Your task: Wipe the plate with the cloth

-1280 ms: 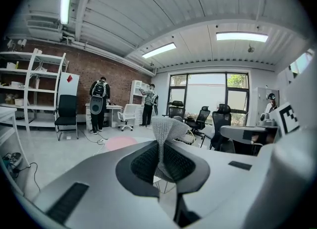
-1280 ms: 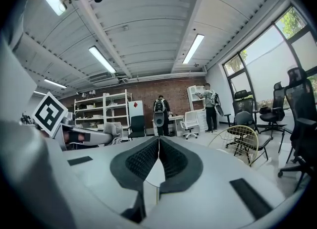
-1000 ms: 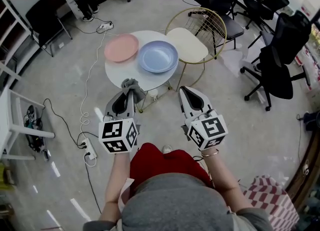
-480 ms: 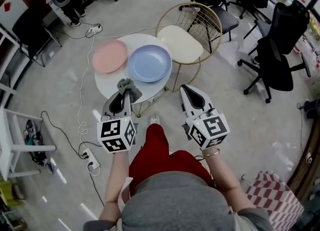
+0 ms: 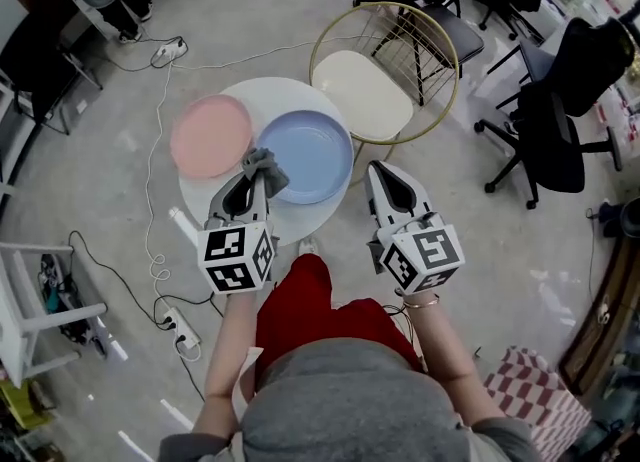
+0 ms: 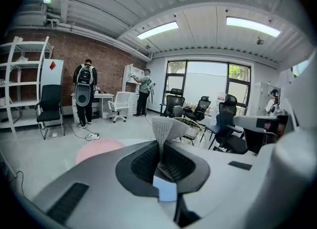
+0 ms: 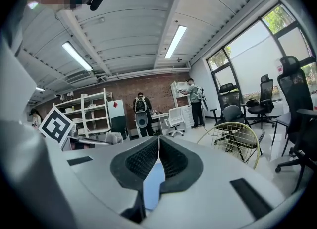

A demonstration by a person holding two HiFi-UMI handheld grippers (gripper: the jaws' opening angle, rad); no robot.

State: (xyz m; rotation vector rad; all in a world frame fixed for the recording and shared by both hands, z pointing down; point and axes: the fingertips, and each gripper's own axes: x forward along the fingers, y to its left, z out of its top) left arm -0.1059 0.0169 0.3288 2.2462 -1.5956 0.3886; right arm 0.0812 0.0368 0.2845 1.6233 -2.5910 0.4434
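A blue plate (image 5: 308,154) and a pink plate (image 5: 210,135) lie side by side on a small round white table (image 5: 268,222). My left gripper (image 5: 254,172) is shut on a grey knitted cloth (image 5: 264,168), which hangs over the blue plate's near left rim; in the left gripper view the cloth (image 6: 167,130) stands pinched between the jaws. My right gripper (image 5: 385,174) is shut with nothing in it, just right of the table's edge. Its jaws meet at the tips in the right gripper view (image 7: 158,142).
A gold wire chair (image 5: 382,80) with a cream seat stands behind the table on the right. Black office chairs (image 5: 563,115) stand further right. Cables and a power strip (image 5: 177,321) lie on the floor at left. Two people (image 6: 85,91) stand far off by desks.
The table and plates have come nearer beneath me as I stepped forward. The left gripper with the cloth now reaches over the blue plate's rim; before it was short of the table.
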